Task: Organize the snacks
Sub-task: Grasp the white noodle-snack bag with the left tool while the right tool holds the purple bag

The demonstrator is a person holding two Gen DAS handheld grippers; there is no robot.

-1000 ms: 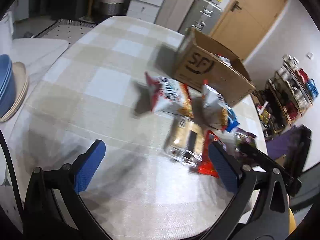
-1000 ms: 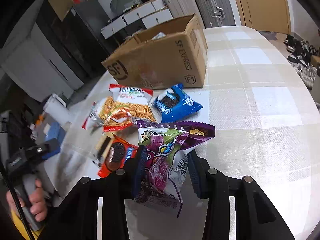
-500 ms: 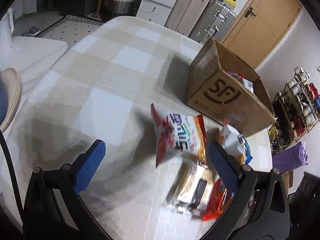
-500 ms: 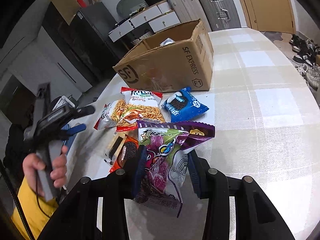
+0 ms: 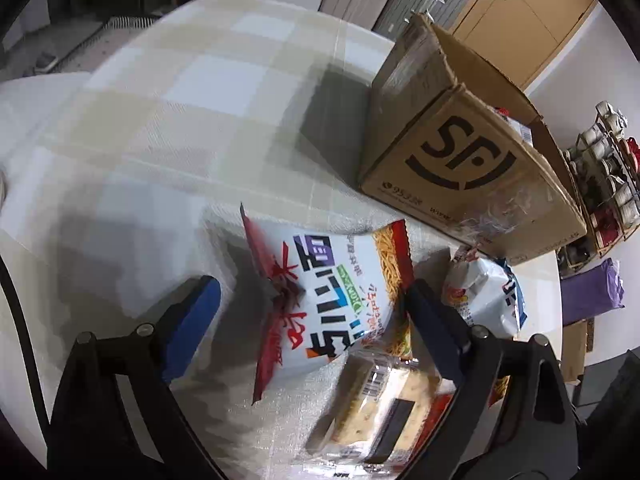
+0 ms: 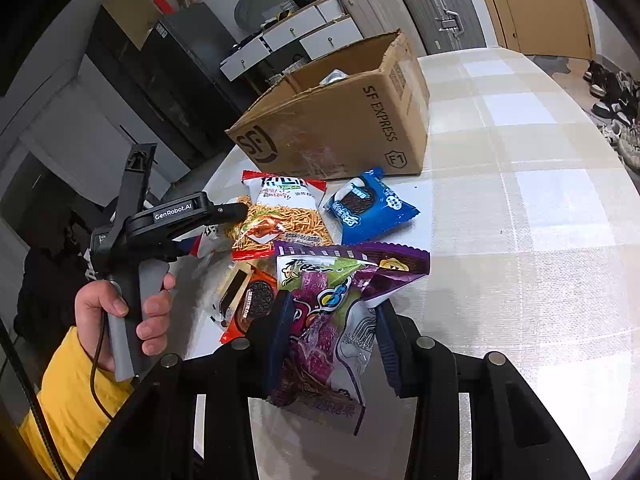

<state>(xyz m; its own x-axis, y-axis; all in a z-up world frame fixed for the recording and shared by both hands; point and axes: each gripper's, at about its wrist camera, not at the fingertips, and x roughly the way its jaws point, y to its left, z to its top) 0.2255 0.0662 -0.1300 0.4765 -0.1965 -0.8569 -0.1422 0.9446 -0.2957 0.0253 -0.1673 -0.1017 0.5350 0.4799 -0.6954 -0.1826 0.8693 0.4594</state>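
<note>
Early going, by the look of it: the cardboard box [image 6: 340,120] holds only an item or two that you can make out, and most snacks still lie loose on the checked table [image 6: 540,208] in front of it.

Your right gripper [image 6: 330,340] is clamped on the purple snack bag [image 6: 332,312], pinched at its lower half, top sticking out ahead of the jaws. The box sits well ahead of them, a bit left. That bag still needs dropping in.

Your left gripper [image 5: 312,312] is wide open, holding nothing. The noodle snack bag [image 5: 332,300] lies right between the jaws, nearer the right finger; cannot tell if either pad touches it.

Just past the right jaw: white-and-blue bag [image 5: 484,296]. Under the jaws, toward you: clear cracker pack [image 5: 380,404]. The blue cookie bag [image 6: 368,204] and orange cookie pack [image 6: 252,300] are also left on the table.
</note>
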